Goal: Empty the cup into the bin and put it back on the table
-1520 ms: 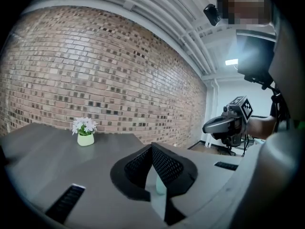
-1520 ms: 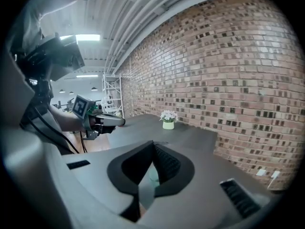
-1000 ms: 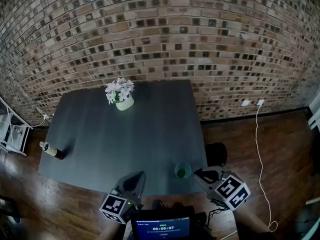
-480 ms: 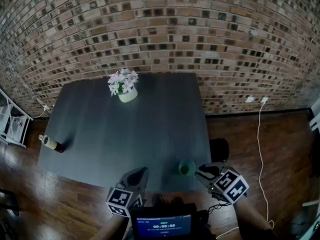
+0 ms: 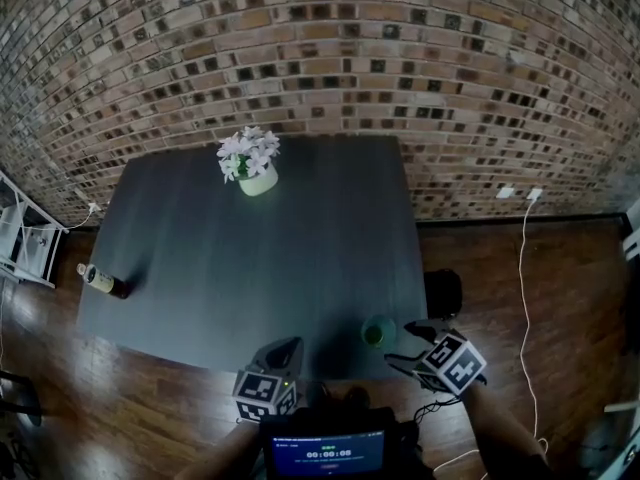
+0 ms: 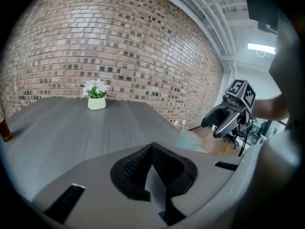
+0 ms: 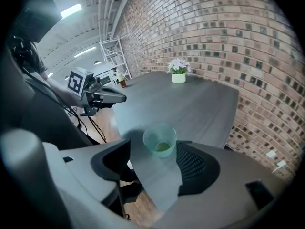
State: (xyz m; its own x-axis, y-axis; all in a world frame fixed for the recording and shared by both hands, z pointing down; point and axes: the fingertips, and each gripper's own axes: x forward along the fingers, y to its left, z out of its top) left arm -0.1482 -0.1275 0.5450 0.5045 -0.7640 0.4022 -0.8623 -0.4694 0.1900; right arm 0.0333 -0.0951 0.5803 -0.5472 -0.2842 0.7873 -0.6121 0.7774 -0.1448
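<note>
At table (image 5: 250, 258) corner | cup (image 5: 379, 331): upright, translucent green, yellowish bit inside

**Two grey hand-held grippers, each wearing a marker cube**

In the head view the left gripper (image 5: 284, 348) and the right gripper (image 5: 405, 344) are showing as dark, rounded handles. Each is carrying a white cube (image 5: 262, 393) printed with black square markers. A thin black cable (image 5: 432, 408) is trailing below the right one, and between them a dark device with a blue-lit screen (image 5: 325, 455) is glowing at the bottom edge. Close up, both are showing smooth pale grey shells (image 6: 95, 185) cut with small dark slots (image 6: 66, 202), and black ribbed pads (image 6: 138, 163) are lining the jaws. The right gripper's jaws have just been opening, with the cup (image 7: 159, 141) showing in the gap at their tips
</note>
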